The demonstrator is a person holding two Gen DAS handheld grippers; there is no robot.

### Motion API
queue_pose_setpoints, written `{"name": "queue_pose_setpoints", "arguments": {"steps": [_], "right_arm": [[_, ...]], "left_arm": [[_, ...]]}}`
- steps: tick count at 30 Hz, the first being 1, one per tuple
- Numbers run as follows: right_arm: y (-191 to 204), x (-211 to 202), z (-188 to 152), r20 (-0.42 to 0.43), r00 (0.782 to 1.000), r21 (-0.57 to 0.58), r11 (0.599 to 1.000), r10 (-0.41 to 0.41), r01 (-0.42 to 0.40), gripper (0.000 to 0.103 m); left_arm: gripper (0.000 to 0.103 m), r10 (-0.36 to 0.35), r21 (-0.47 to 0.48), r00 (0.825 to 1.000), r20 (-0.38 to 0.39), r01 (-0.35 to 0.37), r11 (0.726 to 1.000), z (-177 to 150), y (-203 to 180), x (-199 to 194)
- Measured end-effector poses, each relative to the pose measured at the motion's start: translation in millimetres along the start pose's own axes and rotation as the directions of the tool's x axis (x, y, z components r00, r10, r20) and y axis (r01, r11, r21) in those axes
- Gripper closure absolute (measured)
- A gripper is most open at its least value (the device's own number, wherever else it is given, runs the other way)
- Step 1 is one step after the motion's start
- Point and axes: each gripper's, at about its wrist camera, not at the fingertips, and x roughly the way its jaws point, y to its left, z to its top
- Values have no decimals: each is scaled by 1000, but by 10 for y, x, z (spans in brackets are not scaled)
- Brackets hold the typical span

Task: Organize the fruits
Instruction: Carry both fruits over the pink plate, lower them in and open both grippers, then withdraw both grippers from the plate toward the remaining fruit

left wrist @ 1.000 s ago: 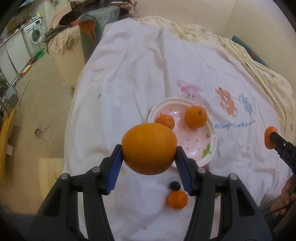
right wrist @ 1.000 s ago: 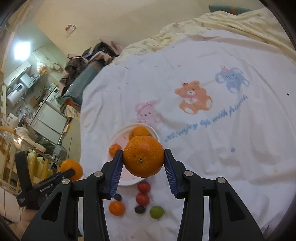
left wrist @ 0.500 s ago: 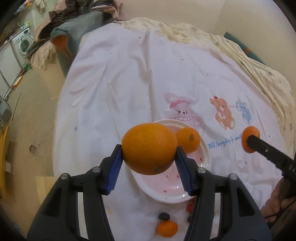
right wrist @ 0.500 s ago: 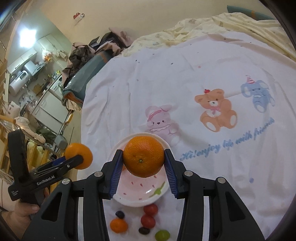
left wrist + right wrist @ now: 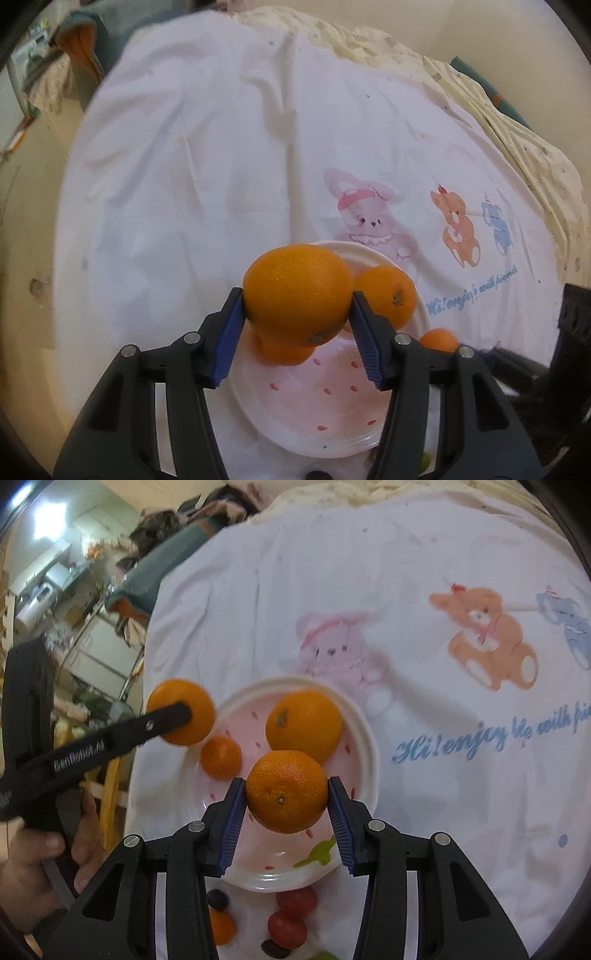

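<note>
My left gripper (image 5: 297,317) is shut on a large orange (image 5: 297,293) and holds it above the left part of a white plate (image 5: 325,417) with pink marks. My right gripper (image 5: 286,799) is shut on a mandarin (image 5: 286,790) above the same plate (image 5: 365,738). On the plate lie an orange (image 5: 304,725) and a small mandarin (image 5: 221,757). In the right wrist view the left gripper's orange (image 5: 181,710) hangs over the plate's left rim. In the left wrist view the right gripper's mandarin (image 5: 439,339) shows at the plate's right edge.
Loose fruits lie on the white cartoon-print cloth (image 5: 443,590) near the plate's front edge: two red tomatoes (image 5: 291,915), a small mandarin (image 5: 223,928), dark grapes (image 5: 218,901) and a green fruit. A chair with clothes and kitchen furniture stand beyond the table's left side.
Both grippers have moved in over the plate and lower, still holding their fruits. The right gripper's mandarin now hangs over the plate's front half.
</note>
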Motion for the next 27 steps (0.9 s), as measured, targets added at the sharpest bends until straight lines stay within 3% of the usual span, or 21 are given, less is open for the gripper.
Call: {"name": "queue_pose_setpoints", "arguments": {"steps": [9,15,17,18,19,20,23,27], "right_arm": [[-88,162,-62,-41,999,27,1000,16,-15,55],[-106,189,-68,-54,998,35,999,12,-11,54],[-126,203,-66,-66,998,52,999,17,-14,53],[-144,204,-61,-71,997,71,997,34,-29,48],[-150,184,-56,-58,997,82,995,54,-49,34],[-147,158,-47,-41,997,82,995,63,-59,24],[-99,50,-51,-26,999,46,999,26,-24,21],[-147,-94,-125,-23,999,63,997,33,-32,21]], "left_arm": [[49,-43,14,999,1,43,999,41,-104,133],[47,-14,34,1000,-8,14,999,61,-155,153],[38,-27,30,1000,-17,27,999,65,-143,147],[24,-53,11,998,-20,53,999,69,-120,132],[14,-77,-19,997,-11,76,997,73,-90,106],[11,-92,-44,996,8,92,995,77,-63,68],[8,-84,-49,996,34,86,995,105,-55,2],[8,-57,-82,997,45,61,995,117,13,-30]]}}
